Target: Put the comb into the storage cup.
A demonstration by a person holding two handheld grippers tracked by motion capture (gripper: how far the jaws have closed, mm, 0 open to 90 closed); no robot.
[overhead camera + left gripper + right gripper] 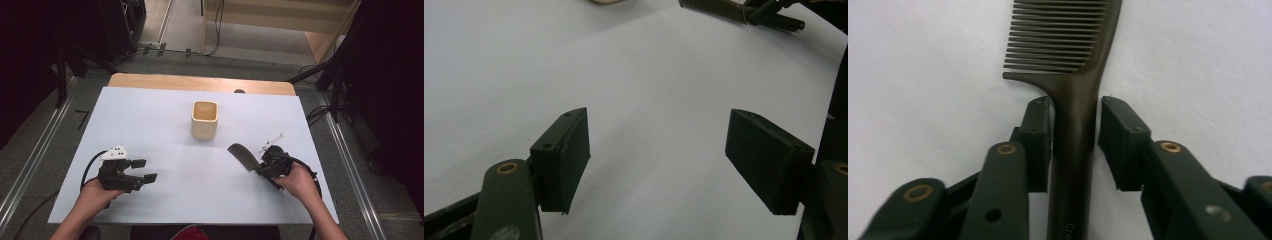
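Comb [1075,100] lies flat on the table [165,125], its handle running between the jaws of the right gripper [1075,135], teeth pointing ahead of it. Those jaws are nearly closed, with slim gaps either side, nothing gripped yet. Risks, biggest first: one pad landing early could swivel the comb; a thin handle may slip when lifted. The left gripper [656,150] sits wide open and empty.

High view looks forward and down over the whole table [150,120]; both gripper views skim it closely, all three sharing the comb [243,156].
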